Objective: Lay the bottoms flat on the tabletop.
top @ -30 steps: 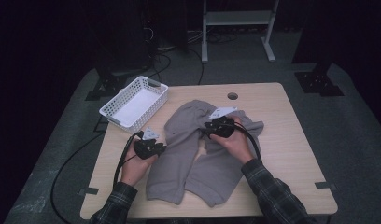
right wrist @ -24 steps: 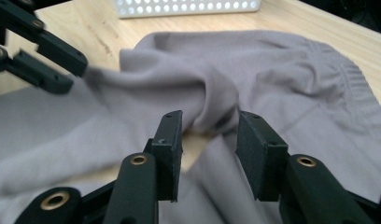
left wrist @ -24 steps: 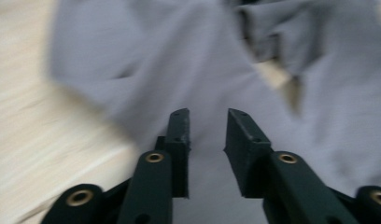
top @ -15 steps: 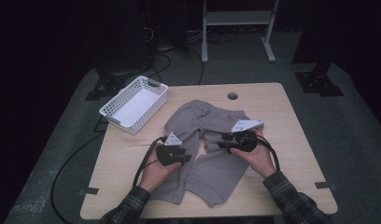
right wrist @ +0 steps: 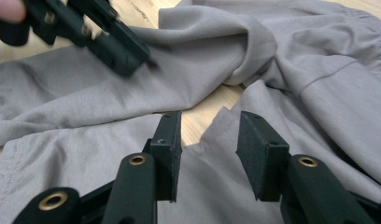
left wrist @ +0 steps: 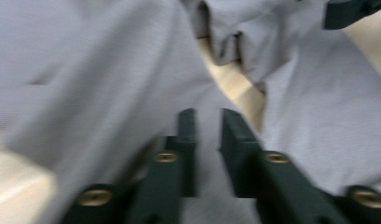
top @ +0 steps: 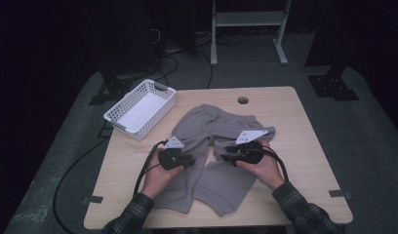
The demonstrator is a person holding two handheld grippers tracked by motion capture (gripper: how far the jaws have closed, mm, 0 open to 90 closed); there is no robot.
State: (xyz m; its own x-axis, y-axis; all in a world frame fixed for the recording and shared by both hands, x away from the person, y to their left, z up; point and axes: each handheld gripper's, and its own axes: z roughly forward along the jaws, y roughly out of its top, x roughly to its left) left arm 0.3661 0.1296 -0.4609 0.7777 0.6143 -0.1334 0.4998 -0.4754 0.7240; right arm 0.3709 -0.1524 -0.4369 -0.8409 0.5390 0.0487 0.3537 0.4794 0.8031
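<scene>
Grey sweatpants point(top: 214, 151) lie flat across the middle of the wooden table point(top: 304, 146), waistband toward the far edge, legs running back toward the person. Both tongs hover low over the thighs, facing each other across the crotch gap. The left gripper point(top: 189, 161) sits over the left leg, its jaws parted with nothing pinched; its own view is blurred, so whether a pad brushes the cloth I cannot tell. The right gripper point(top: 226, 153) is over the right leg, jaws spread too, the inner seam edge lying just ahead of them in the right gripper view.

To do this well, each jaw should come down on a single layer at the inner leg edge, bite cleanly, and lift evenly so the fabric does not bunch. The white basket point(top: 141, 108) stands well apart at the far left, out of the way.

Compared with a second ago, both hands have come nearer the person, from the waistband area to mid-leg, and closer together. The left jaws have just been opening, with no cloth between them.
</scene>
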